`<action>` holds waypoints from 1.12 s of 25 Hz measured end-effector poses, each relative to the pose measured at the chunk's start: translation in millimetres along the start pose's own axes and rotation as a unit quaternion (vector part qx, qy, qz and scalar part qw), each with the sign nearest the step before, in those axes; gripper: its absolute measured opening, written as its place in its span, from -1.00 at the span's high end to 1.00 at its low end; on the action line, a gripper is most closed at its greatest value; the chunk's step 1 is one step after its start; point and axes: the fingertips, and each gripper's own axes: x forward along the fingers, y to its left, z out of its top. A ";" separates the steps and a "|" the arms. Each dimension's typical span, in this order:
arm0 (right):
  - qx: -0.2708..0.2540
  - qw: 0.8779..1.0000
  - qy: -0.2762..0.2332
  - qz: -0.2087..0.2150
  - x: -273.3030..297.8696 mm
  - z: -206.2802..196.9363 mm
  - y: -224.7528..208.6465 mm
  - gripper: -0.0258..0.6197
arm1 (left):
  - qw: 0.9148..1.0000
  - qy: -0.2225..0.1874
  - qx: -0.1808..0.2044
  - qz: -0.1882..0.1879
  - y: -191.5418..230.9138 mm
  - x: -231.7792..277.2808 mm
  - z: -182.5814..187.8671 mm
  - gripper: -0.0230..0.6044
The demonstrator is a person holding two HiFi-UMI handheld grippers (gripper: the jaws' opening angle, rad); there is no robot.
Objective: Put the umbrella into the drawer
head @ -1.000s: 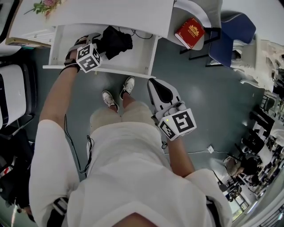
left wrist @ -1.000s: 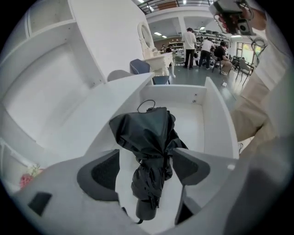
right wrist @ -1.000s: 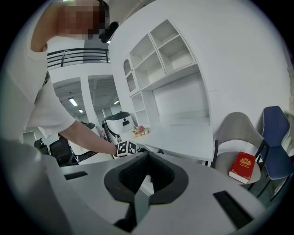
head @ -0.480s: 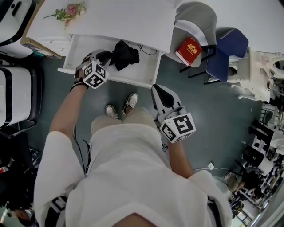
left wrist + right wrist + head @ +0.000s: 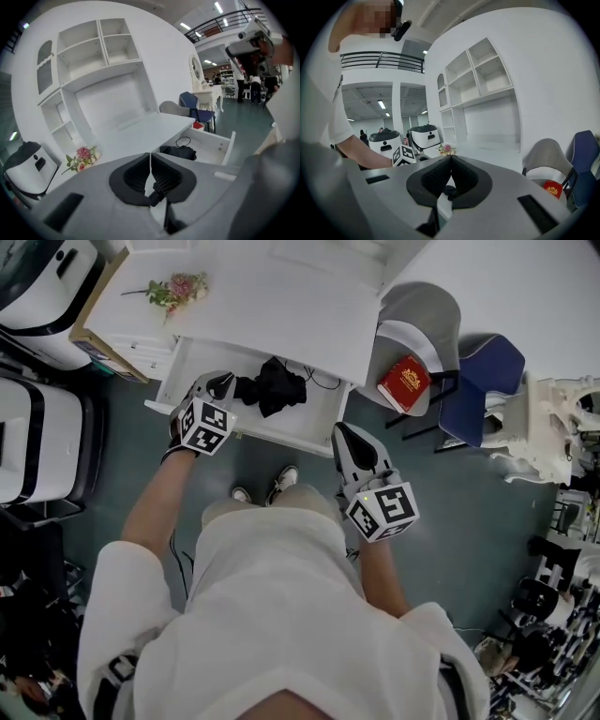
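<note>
Crumpled black fabric umbrella [image 5: 279,388] in a shallow, boxy white drawer [image 5: 307,418]

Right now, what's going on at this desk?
A person stands at a white desk with its drawer pulled open. The black umbrella lies inside the drawer, nothing gripping it. The left tongs, by the drawer's front edge, have just closed on nothing. The right tongs are shut and empty too, held at the person's side.
</note>
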 end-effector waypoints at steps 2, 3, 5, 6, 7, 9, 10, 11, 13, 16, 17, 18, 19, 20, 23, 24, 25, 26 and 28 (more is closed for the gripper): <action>0.002 1.000 -0.007 -0.005 3.3 5.8 -7.7 0.92 | 0.999 -0.018 -0.025 0.016 6.6 -9.8 13.2 0.88; 0.002 1.000 -0.011 -0.006 5.3 9.0 -11.3 0.92 | 0.999 -0.026 -0.039 0.024 10.6 -14.6 19.9 0.88; 0.000 1.000 -0.015 -0.007 9.4 15.6 -17.7 0.92 | 0.996 -0.041 -0.066 0.036 18.3 -23.6 32.0 0.88; -0.003 1.000 -0.016 -0.007 11.6 18.6 -20.8 0.92 | 0.995 -0.048 -0.076 0.040 21.9 -27.6 37.5 0.88; -0.007 1.000 -0.017 -0.007 14.0 21.4 -24.0 0.92 | 0.994 -0.054 -0.083 0.044 25.6 -31.4 43.2 0.88; -0.014 1.000 -0.020 -0.007 18.6 27.3 -30.3 0.92 | 0.992 -0.067 -0.093 0.052 34.6 -39.9 55.7 0.88; -0.016 1.000 -0.023 -0.006 20.3 30.6 -33.4 0.92 | 0.991 -0.074 -0.099 0.057 39.3 -44.7 62.0 0.88; -0.017 1.000 -0.025 -0.007 21.5 34.0 -36.7 0.92 | 0.989 -0.082 -0.105 0.063 43.9 -49.7 68.2 0.88; -0.017 0.999 -0.030 -0.008 23.4 40.1 -44.0 0.92 | 0.985 -0.099 -0.118 0.076 53.0 -59.7 81.0 0.88; -0.014 0.999 -0.037 -0.011 24.7 46.6 -54.4 0.92 | 0.979 -0.121 -0.135 0.092 65.5 -73.4 98.7 0.89; -0.013 0.999 -0.039 -0.011 24.7 48.6 -57.6 0.92 | 0.977 -0.127 -0.140 0.096 69.2 -77.1 103.1 0.88; -0.012 0.999 -0.042 -0.012 24.9 50.8 -60.9 0.92 | 0.976 -0.131 -0.144 0.099 72.5 -80.4 106.9 0.89; -0.013 0.999 -0.044 -0.013 25.4 53.4 -64.5 0.92 | 0.975 -0.135 -0.146 0.101 75.6 -83.7 110.7 0.88; -0.013 0.999 -0.047 -0.015 26.1 56.4 -68.2 0.92 | 0.974 -0.140 -0.146 0.104 78.5 -87.5 115.0 0.88; -0.014 0.998 -0.059 -0.018 27.6 67.9 -79.1 0.92 | 0.969 -0.160 -0.146 0.115 88.5 -104.9 131.7 0.89; -0.014 0.998 -0.062 -0.018 27.3 71.7 -82.0 0.92 | 0.967 -0.169 -0.147 0.120 92.1 -112.0 138.0 0.89; -0.014 0.998 -0.065 -0.018 26.6 75.0 -85.0 0.92 | 0.965 -0.178 -0.147 0.126 95.4 -118.8 144.5 0.88; -0.014 0.997 -0.068 -0.018 26.1 78.0 -88.0 0.92 | 0.962 -0.187 -0.147 0.131 98.8 -125.2 151.1 0.89; -0.015 0.997 -0.074 -0.017 26.2 84.8 -94.1 0.92 | 0.958 -0.205 -0.143 0.141 105.6 -136.9 163.7 0.89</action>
